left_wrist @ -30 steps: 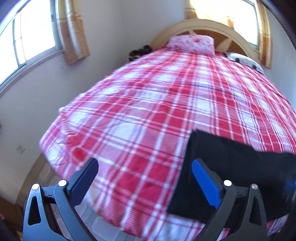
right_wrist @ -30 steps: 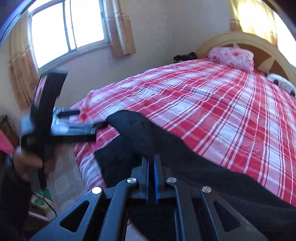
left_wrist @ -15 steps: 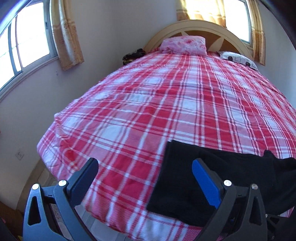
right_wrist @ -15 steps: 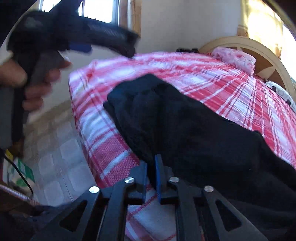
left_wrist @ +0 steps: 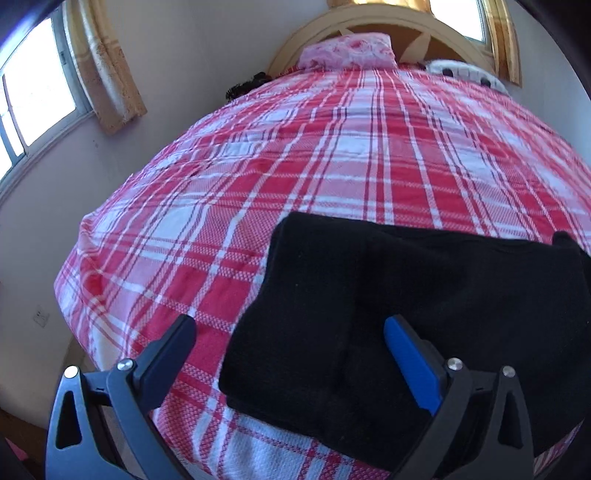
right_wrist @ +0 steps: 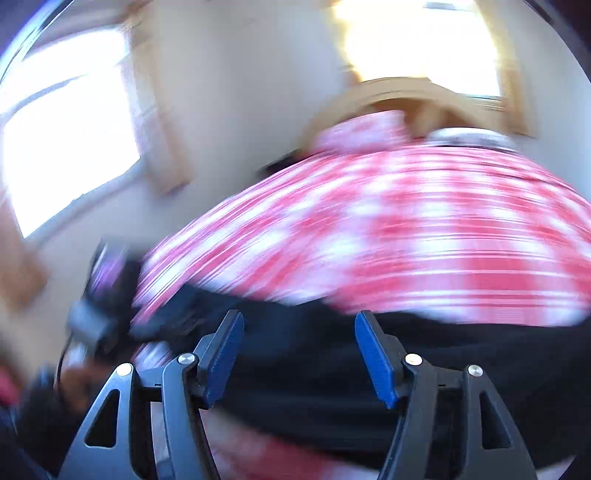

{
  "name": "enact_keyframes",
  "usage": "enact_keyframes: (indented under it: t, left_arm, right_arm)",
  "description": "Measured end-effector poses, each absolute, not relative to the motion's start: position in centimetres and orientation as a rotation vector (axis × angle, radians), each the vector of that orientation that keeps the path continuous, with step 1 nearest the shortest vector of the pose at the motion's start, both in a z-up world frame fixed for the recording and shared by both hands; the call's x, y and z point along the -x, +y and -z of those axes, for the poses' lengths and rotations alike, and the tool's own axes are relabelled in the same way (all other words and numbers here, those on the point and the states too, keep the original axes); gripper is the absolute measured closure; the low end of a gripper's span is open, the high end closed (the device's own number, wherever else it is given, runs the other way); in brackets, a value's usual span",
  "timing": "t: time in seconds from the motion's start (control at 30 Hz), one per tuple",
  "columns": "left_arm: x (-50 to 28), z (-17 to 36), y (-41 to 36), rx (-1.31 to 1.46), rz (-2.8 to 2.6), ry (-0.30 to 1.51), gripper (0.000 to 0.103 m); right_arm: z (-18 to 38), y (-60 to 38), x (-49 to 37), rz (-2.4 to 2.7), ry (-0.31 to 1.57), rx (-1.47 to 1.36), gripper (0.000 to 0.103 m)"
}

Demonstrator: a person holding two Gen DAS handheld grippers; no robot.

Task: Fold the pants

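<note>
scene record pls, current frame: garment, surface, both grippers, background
garment: black pants, lying folded at the near edge of the bed
surface: red-and-white plaid bedspread
left gripper: open, over the pants' left edge, gripping nothing
right gripper: jaws opening, pants below them, not pinched; view motion-blurred
background: pink pillow at the headboard, curtained window on the left

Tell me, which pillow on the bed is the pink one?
The pink pillow is the one leaning on the middle of the headboard. The other pillow, to its right, is white with dark spots.
</note>
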State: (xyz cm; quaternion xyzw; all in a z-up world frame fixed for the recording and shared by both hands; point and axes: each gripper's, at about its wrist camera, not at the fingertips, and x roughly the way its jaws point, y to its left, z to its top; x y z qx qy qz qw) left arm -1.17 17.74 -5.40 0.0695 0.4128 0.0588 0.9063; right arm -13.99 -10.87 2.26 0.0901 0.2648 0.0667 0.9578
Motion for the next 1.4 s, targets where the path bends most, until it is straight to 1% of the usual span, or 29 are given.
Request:
enact_keyframes:
  t: [0.1, 0.23, 0.33, 0.47, 0.6, 0.7, 0.73, 0.77, 0.8, 0.83, 0.9, 0.93, 1.1, 1.2, 1.3, 1.4]
  left_arm:
    - [1.1, 5.7, 18.0, -0.095, -0.127, 0.857, 0.000]
    - [0.6, 5.9, 18.4, -0.031, -0.132, 0.900, 0.000]
    - [0.5, 6.1, 18.5, -0.007, -0.135, 0.915, 0.000]
    - [0.6, 6.1, 18.2, -0.027, -0.153, 0.909, 0.000]
    - [0.5, 5.9, 17.9, -0.063, -0.159, 0.913, 0.000]
    - [0.2, 5.9, 18.0, -0.062, -0.155, 0.923, 0.000]
    - [0.1, 5.9, 18.1, -0.058, -0.156, 0.925, 0.000]
    - [0.1, 6.0, 18.1, -0.056, -0.156, 0.927, 0.000]
    - [0.0, 6.0, 18.1, -0.054, -0.158, 0.927, 0.000]
    - [0.1, 6.0, 18.0, -0.056, -0.160, 0.926, 0.000]
    - [0.2, 5.9, 17.8, -0.071, -0.164, 0.919, 0.000]
    - [0.2, 5.9, 17.8, -0.076, -0.164, 0.917, 0.000]
    - [0.1, 5.9, 17.8, -0.071, -0.170, 0.923, 0.000]
    - [0.1, 5.9, 17.8, -0.070, -0.171, 0.922, 0.000]
    - [0.1, 5.9, 17.7, -0.073, -0.173, 0.920, 0.000]
    - [-0.1, 5.8, 17.6, -0.085, -0.175, 0.925, 0.000]
  right_arm:
    - [-3.8, -19.9, 14.7, 0.160, 0.533, -0.247, 0.039]
    - [-4.8, -30.4, 14.3, 0.435, 0.604, -0.327, 0.039]
    - [-5.5, -36.7, 12.0, 0.584, 0.675, -0.372, 0.039]
    - [-4.6, -42.4, 7.1, 0.652, 0.799, -0.356, 0.039]
    - [-1.7, -45.3, 3.2, 0.720, 0.926, -0.349, 0.039]
    - [0.3, -46.6, 2.1, 0.772, 1.008, -0.341, 0.048]
    - [0.6, -46.5, 2.0, 0.779, 1.016, -0.309, 0.059]
    - [0.6, -46.2, 2.0, 0.779, 1.022, -0.272, 0.081]
    - [0.4, -46.1, 2.1, 0.767, 1.024, -0.265, 0.090]
    - [0.1, -46.1, 2.6, 0.746, 1.021, -0.286, 0.095]
    - [-0.9, -46.4, 3.8, 0.709, 0.985, -0.346, 0.097]
    - [-1.7, -46.5, 4.9, 0.670, 0.936, -0.401, 0.097]
    - [-6.3, -45.7, 13.6, 0.467, 0.591, -0.622, 0.097]
    - [-7.1, -45.1, 21.0, 0.386, 0.404, -0.723, 0.097]
    - [-5.1, -45.0, 27.3, 0.452, 0.356, -0.759, 0.097]
    - [-1.3, -46.0, 31.7, 0.569, 0.405, -0.812, 0.096]
